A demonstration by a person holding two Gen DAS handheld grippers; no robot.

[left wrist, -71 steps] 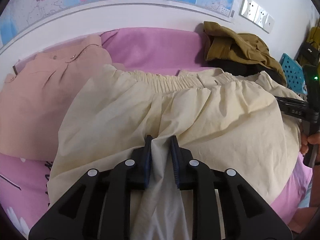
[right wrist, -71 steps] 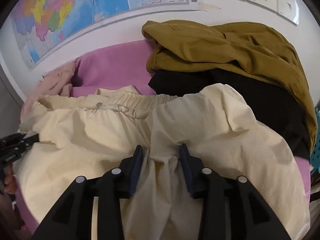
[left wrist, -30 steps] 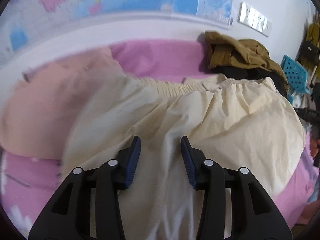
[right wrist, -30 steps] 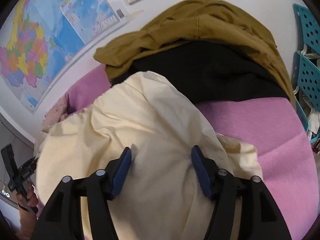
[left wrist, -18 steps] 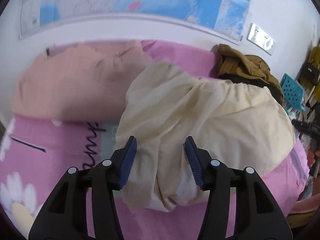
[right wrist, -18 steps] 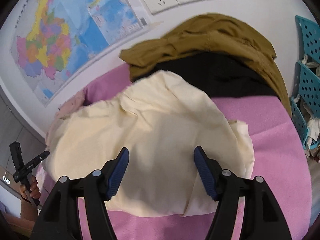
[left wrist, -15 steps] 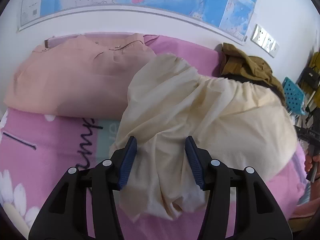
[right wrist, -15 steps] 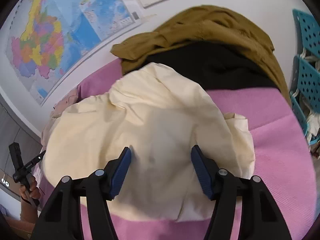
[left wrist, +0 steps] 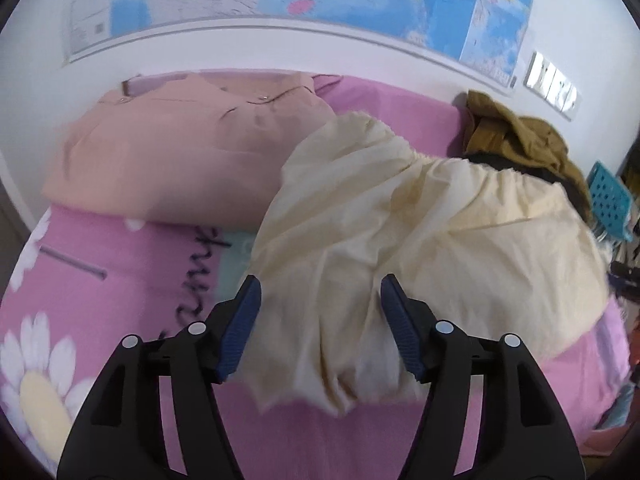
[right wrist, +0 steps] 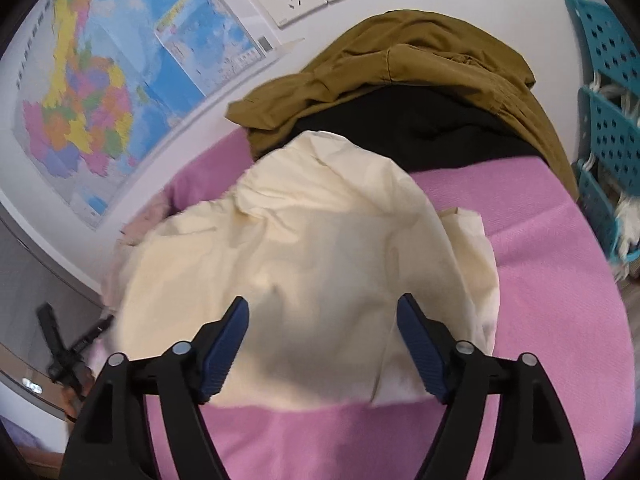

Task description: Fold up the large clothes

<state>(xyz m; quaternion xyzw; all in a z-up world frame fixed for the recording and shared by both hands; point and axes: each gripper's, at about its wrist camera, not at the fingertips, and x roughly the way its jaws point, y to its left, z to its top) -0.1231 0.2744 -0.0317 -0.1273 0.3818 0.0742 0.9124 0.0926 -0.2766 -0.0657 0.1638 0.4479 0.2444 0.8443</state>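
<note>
Both hand-held grippers hang over the bed point(left wrist: 132, 360) with nothing in them. The left hand-held gripper point(left wrist: 320, 320) has its jaws opening, the cream trousers point(left wrist: 420, 240) lying loose below and ahead of it, not pinched. The right hand-held gripper point(right wrist: 323, 340) is opening wide too, over the same cream trousers point(right wrist: 320, 260). The bundle looks lumpy, so I'd smooth it flat, then pinch both near corners evenly before the next fold, keeping clear of the peach garment point(left wrist: 180, 160) and the brown jacket point(right wrist: 400, 60) beyond.
</note>
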